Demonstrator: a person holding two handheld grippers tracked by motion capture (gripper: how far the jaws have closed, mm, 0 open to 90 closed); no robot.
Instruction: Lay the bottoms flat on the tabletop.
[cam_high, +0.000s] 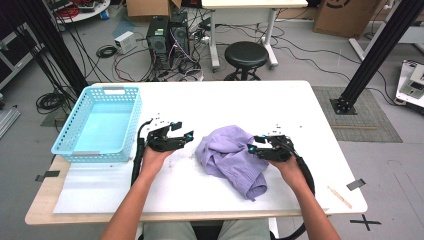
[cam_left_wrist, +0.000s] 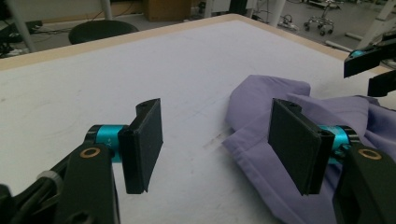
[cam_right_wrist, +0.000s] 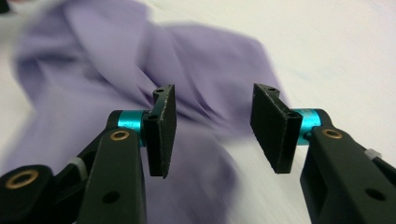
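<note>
Spreading across most of the high view, the white table (cam_high: 225, 105) carries everything else, and the crumpled purple garment (cam_high: 231, 157) serves as the landmark for what lies on it. That garment sits a little toward the person's side of the table's middle, bunched into folds, with one narrower end trailing toward the near edge. Well to its left, by the table's left edge, stands the light blue basket (cam_high: 77, 147), its latticed walls upright. Beyond the table's far edge, behind the garment, a black round stool (cam_high: 246, 55) stands on the floor near two computer towers (cam_high: 167, 37).

Just to the left of the garment the left gripper (cam_high: 189, 136) points toward it, held in the person's left hand (cam_high: 152, 159). In the left gripper view its jaws stand wide apart with bare table between them; the garment's edge lies under and behind the right-hand jaw, and neither pad presses on cloth, so it holds nothing.

At the garment's right side the right gripper (cam_high: 252, 148) rests against the cloth, carried by the right hand (cam_high: 290, 167). In the right gripper view its jaws are parted about halfway, the purple folds spread out behind and below them; that picture is blurred. The pads clamp no fabric, so the cloth lies free of its grip. The garment touches the table along its whole underside.
</note>
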